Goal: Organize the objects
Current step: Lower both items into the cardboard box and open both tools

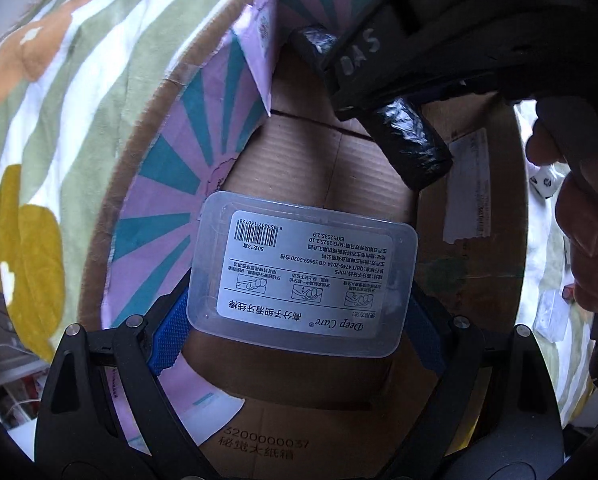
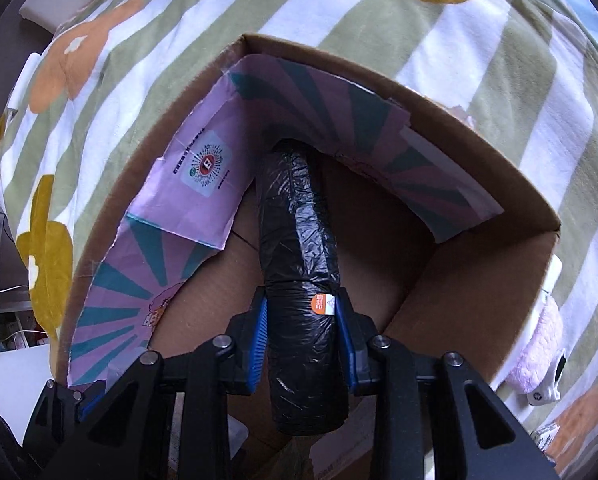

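Cardboard box (image 2: 475, 264) on the striped bedding holds both loads above its floor: left tool (image 1: 299, 300) clamps the clear floss case (image 1: 303, 276), right tool (image 2: 303, 336) pinches the black bag roll (image 2: 299, 240) beside it — lower fully, then release.

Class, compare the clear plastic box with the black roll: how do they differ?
The clear plastic box is flat, rectangular and see-through with a printed label; the black roll is a long, crinkly, opaque cylinder with a small orange sticker. Both are gripped over the cardboard box.
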`<move>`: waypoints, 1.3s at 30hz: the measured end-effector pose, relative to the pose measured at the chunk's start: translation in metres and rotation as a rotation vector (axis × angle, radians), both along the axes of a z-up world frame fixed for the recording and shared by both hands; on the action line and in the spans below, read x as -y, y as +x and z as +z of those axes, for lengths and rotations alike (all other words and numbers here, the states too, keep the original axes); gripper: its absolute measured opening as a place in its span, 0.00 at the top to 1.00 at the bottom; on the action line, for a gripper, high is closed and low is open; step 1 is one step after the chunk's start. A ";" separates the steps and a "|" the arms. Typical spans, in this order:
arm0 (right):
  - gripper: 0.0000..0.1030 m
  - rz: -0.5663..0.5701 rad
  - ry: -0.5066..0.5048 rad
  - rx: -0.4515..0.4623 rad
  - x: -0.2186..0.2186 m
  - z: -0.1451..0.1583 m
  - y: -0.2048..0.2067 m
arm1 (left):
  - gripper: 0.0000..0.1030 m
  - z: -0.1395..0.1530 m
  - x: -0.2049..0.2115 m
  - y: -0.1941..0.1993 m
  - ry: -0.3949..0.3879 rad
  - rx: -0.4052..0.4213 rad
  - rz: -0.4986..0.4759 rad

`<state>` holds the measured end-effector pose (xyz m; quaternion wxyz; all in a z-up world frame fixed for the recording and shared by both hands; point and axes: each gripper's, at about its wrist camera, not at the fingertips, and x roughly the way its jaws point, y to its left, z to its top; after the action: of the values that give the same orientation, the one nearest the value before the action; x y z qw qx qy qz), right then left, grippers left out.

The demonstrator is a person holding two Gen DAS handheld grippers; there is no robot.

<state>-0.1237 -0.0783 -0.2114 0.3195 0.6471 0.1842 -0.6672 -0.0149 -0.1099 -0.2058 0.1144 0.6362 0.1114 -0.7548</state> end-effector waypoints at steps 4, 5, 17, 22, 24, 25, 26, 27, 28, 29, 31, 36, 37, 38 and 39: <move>0.72 0.012 -0.007 0.002 0.003 -0.004 0.000 | 0.12 -0.001 -0.004 -0.003 0.013 -0.006 -0.010; 0.72 0.008 -0.009 0.006 0.002 -0.005 0.000 | 0.12 -0.001 -0.004 -0.004 0.016 -0.005 -0.008; 0.01 0.082 -0.078 0.024 0.003 0.008 0.009 | 0.00 0.009 0.003 -0.002 0.106 -0.005 0.151; 0.01 0.134 -0.055 0.009 0.006 0.008 0.011 | 0.00 0.009 -0.003 -0.002 0.119 0.002 0.152; 0.01 0.138 -0.048 0.007 0.008 0.008 0.010 | 0.00 0.009 -0.004 -0.002 0.123 0.004 0.153; 0.01 0.142 -0.043 0.003 0.007 0.007 0.011 | 0.00 0.009 -0.004 -0.002 0.123 0.003 0.153; 0.01 0.145 -0.040 0.001 0.006 0.007 0.012 | 0.00 0.010 -0.004 -0.002 0.120 0.002 0.152; 0.01 0.148 -0.037 0.002 0.005 0.007 0.012 | 0.00 0.011 -0.004 -0.002 0.115 0.001 0.154; 0.01 0.150 -0.035 0.002 0.004 0.007 0.012 | 0.00 0.012 -0.004 -0.002 0.111 -0.001 0.156; 0.01 0.152 -0.032 0.001 0.003 0.008 0.013 | 0.00 0.015 -0.004 -0.001 0.112 -0.006 0.160; 0.01 0.156 -0.029 0.004 0.001 0.011 0.013 | 0.00 0.020 -0.004 0.000 0.114 -0.016 0.165; 0.01 0.155 -0.041 -0.014 -0.008 0.034 0.017 | 0.00 0.045 -0.005 0.001 0.099 -0.059 0.153; 0.01 0.151 -0.044 -0.020 -0.010 0.040 0.017 | 0.00 0.051 -0.006 0.001 0.096 -0.069 0.148; 0.01 0.145 -0.045 -0.025 -0.013 0.047 0.018 | 0.00 0.059 -0.007 0.001 0.094 -0.079 0.142; 0.01 0.139 -0.045 -0.028 -0.016 0.053 0.019 | 0.00 0.065 -0.008 0.002 0.094 -0.088 0.135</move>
<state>-0.1048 -0.0625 -0.1580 0.3771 0.6161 0.2180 -0.6562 -0.0132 -0.1017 -0.1403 0.1298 0.5983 0.1943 -0.7665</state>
